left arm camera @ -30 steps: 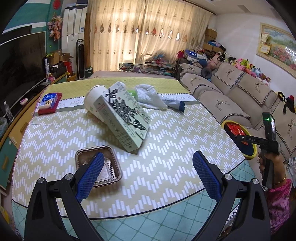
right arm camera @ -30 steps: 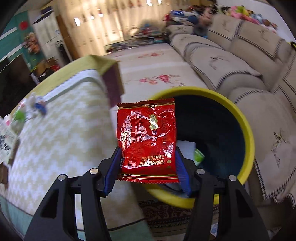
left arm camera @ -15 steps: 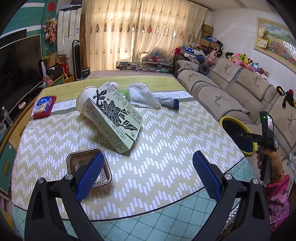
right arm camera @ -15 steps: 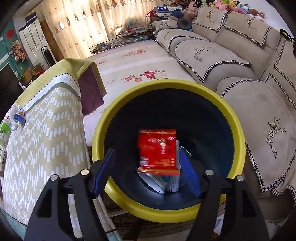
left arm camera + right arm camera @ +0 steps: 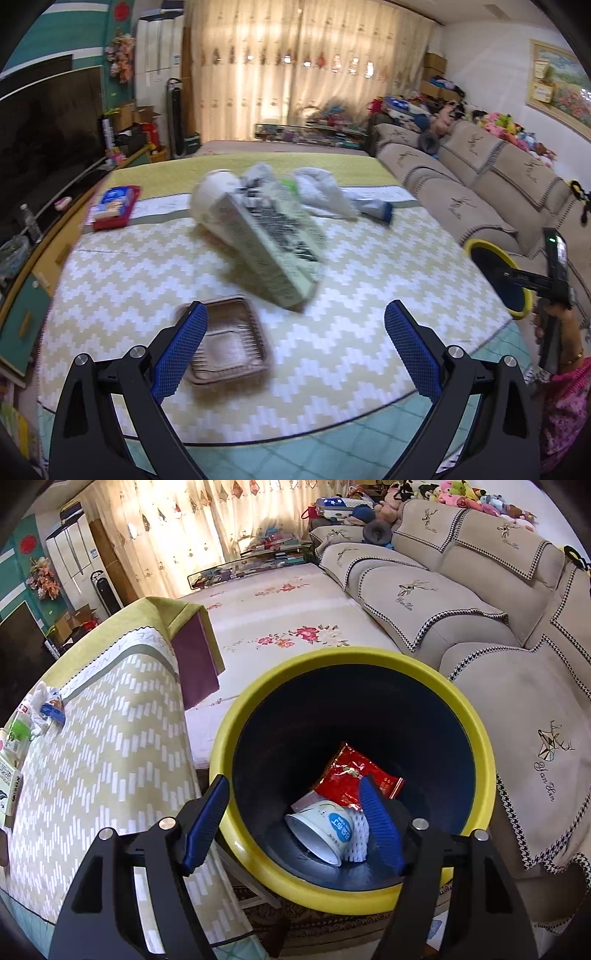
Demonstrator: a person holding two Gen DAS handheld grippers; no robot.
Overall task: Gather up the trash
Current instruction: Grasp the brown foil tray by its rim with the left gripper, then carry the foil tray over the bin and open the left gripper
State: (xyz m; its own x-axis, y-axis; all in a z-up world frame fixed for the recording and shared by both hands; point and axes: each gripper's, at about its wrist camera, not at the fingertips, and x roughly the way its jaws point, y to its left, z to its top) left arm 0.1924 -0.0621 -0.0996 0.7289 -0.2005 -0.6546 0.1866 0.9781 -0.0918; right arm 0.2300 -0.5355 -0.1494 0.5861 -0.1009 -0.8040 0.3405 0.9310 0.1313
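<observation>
The right gripper [image 5: 291, 816] hangs over the yellow-rimmed bin [image 5: 229, 738], jaws spread with nothing between them, having just been opening; inside, one red wrapper [image 5: 347, 771] lies at twelve o'clock of one white cup [image 5: 325, 830]. The left gripper [image 5: 295, 347] gapes empty above the table [image 5: 110, 288], with one foil tray [image 5: 229, 339] at nine o'clock and one carton [image 5: 266, 240] at twelve.

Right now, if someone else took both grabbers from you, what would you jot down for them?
Right gripper: open, empty, over the yellow-rimmed bin; its jaws have just been opening.
Left gripper: open, empty, above the table.
Done: red wrapper in the bin with a white cup.
Left on the table: foil tray, green carton, paper cup, crumpled white bag.
</observation>
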